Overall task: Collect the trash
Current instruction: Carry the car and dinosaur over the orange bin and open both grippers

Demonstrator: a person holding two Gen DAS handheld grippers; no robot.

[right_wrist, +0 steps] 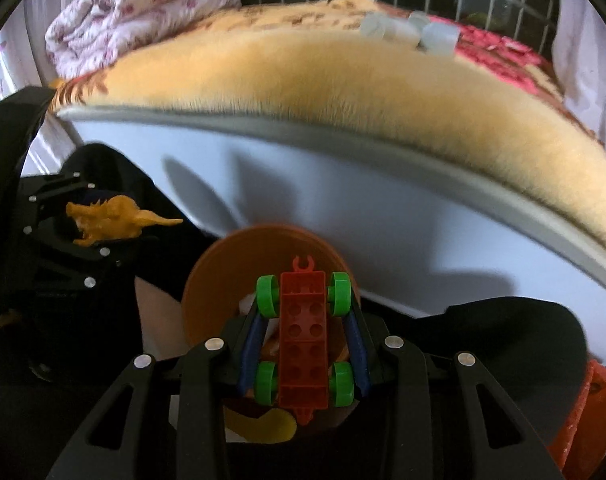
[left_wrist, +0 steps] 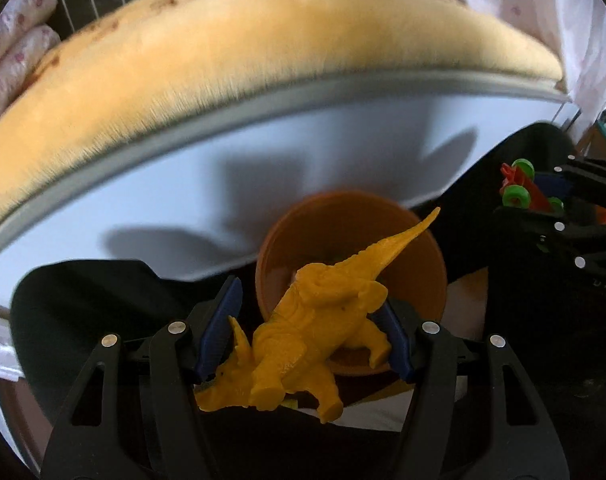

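Observation:
My left gripper (left_wrist: 313,334) is shut on a yellow toy dinosaur (left_wrist: 311,332) and holds it above an orange bin (left_wrist: 419,240) on the floor by the bed. My right gripper (right_wrist: 303,338) is shut on a red toy car with green wheels (right_wrist: 303,336), held over the same orange bin (right_wrist: 211,280). In the left wrist view the right gripper with the car (left_wrist: 521,190) is at the far right. In the right wrist view the left gripper with the dinosaur (right_wrist: 111,220) is at the left.
The bed side panel (left_wrist: 183,200) with a fuzzy yellow blanket (left_wrist: 223,60) rises just behind the bin. Folded floral quilts (right_wrist: 143,12) lie on the bed. Pale plastic cups (right_wrist: 419,32) sit on the blanket. Dark cloth (left_wrist: 83,312) lies on the floor. An orange object (right_wrist: 587,412) is at the right.

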